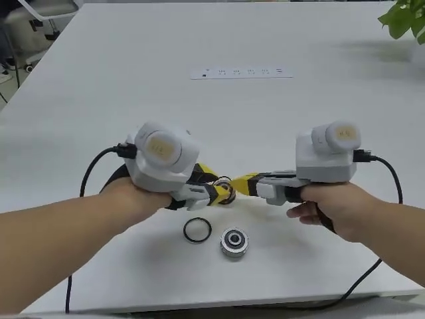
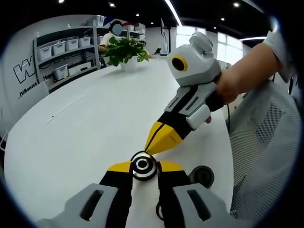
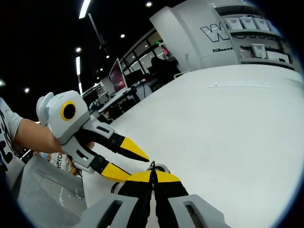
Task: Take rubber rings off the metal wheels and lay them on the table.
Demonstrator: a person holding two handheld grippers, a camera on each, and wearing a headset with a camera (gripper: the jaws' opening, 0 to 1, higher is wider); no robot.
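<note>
left tongs [image 2: 144,169] clamp a metal wheel [image 2: 143,164]; right tongs [image 3: 152,174] pinched closed at its rim; loose rubber ring [image 1: 197,230] nearby on desk [image 1: 265,119].

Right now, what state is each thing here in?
held wheel: lifted, dark ring seemingly on it.
left gripper: shut on held wheel.
right gripper: shut, tip at that wheel's rim.
loose rubber ring: flat on table.
second wheel: flat on table, apparently bare.

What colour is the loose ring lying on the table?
The ring is black; head view shows it best.
</note>
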